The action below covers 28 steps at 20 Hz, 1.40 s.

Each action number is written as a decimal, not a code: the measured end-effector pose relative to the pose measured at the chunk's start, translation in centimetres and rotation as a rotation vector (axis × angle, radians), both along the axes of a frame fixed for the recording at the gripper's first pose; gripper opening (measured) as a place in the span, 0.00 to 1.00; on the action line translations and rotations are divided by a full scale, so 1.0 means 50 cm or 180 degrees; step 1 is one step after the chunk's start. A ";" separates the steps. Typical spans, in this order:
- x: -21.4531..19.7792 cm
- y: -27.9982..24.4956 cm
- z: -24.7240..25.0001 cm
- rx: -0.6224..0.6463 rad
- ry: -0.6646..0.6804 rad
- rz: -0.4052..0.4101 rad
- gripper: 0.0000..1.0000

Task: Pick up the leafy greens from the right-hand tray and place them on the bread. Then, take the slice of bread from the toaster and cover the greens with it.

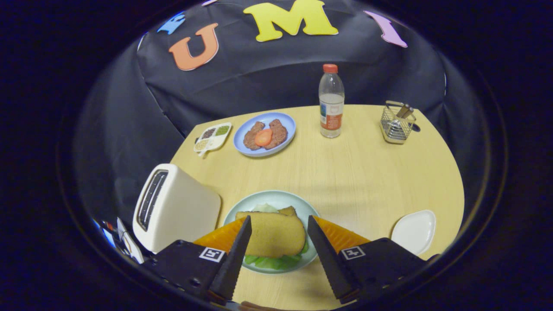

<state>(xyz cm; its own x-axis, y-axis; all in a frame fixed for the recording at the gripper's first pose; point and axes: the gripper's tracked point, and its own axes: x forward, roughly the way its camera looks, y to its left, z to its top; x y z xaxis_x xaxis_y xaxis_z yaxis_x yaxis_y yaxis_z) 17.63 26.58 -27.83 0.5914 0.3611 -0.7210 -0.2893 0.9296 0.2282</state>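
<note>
Straddling 1 bread slice [273, 234] atop greens [270, 261]: open tool [276, 235].

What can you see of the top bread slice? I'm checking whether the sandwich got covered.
The top bread slice is tan, rounded and toasted-looking, lying flat on the leafy greens, which poke out at its near edge. It sits on the pale green plate, between the fingers of the open gripper, which don't touch it.

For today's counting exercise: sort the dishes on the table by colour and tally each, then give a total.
Blue plate with meat patties: 1
Pale green plate with the sandwich, between the open hand-held gripper fingers: 1
White dishes, the seasoning tray and the small dish: 2
Total: 4
</note>
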 end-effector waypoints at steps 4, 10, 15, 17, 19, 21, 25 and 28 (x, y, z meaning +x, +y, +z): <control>-0.040 -0.010 0.117 0.0154 -0.0247 0.0049 0.90; -0.077 -0.065 0.323 -0.0031 -0.1280 -0.0113 0.96; -0.155 -0.123 0.479 -0.0137 -0.2129 -0.0415 0.96; -0.191 -0.142 0.528 -0.0124 -0.2451 -0.0509 0.96; -0.231 -0.158 0.550 -0.0106 -0.2611 -0.0572 0.95; -0.267 -0.159 0.558 -0.0075 -0.2631 -0.0564 0.96; -0.301 -0.189 0.575 -0.0066 -0.2688 -0.0664 0.94; -0.334 -0.182 0.546 -0.0106 -0.2643 -0.0493 0.95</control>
